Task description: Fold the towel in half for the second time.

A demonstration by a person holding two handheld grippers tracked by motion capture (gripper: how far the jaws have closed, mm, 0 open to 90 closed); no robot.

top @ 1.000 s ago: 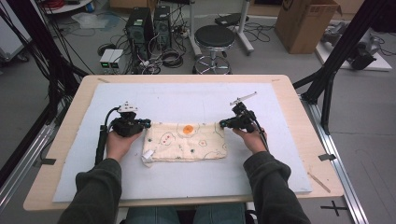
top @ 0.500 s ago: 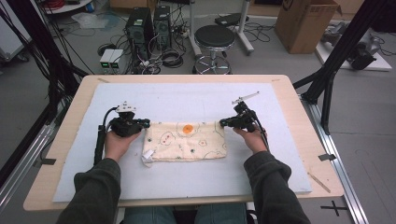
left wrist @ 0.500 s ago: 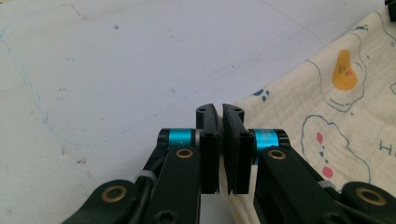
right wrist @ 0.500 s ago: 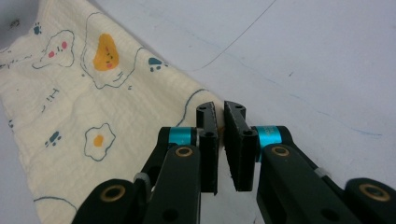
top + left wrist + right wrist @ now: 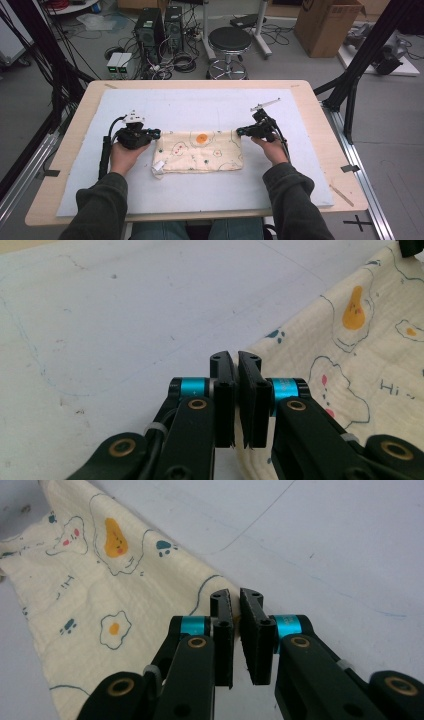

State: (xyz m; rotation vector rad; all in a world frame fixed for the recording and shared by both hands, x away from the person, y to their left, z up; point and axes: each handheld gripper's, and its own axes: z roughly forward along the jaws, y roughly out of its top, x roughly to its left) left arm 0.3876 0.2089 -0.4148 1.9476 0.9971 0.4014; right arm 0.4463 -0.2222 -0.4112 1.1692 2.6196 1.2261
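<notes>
From the high view, one cream cloth (image 5: pixel 200 151) printed with fried eggs lies folded flat in the middle of the pale mat (image 5: pixel 200 107) on the desk (image 5: pixel 320 107), and a pair of tongs sits at each far corner: the left tongs (image 5: pixel 156 133) at the left corner, the right tongs (image 5: pixel 240 132) at the right corner. One cloth, two tongs, two hands, one white tag at the cloth's near left edge. Over to the left gripper view: the left tongs (image 5: pixel 238 360) are pressed nearly together, a thin slit between the jaws, and the cloth (image 5: pixel 360 340) runs in under the right-hand jaw; whether a corner is pinched there I cannot tell. Now the right gripper view: the right tongs (image 5: pixel 236 597) are closed to a narrow gap right at the cloth's (image 5: pixel 100 580) corner edge, looking clamped on it. This is light, limp, crinkled fabric, so it should sag and fold; the corners look like the best places to hold it.
</notes>
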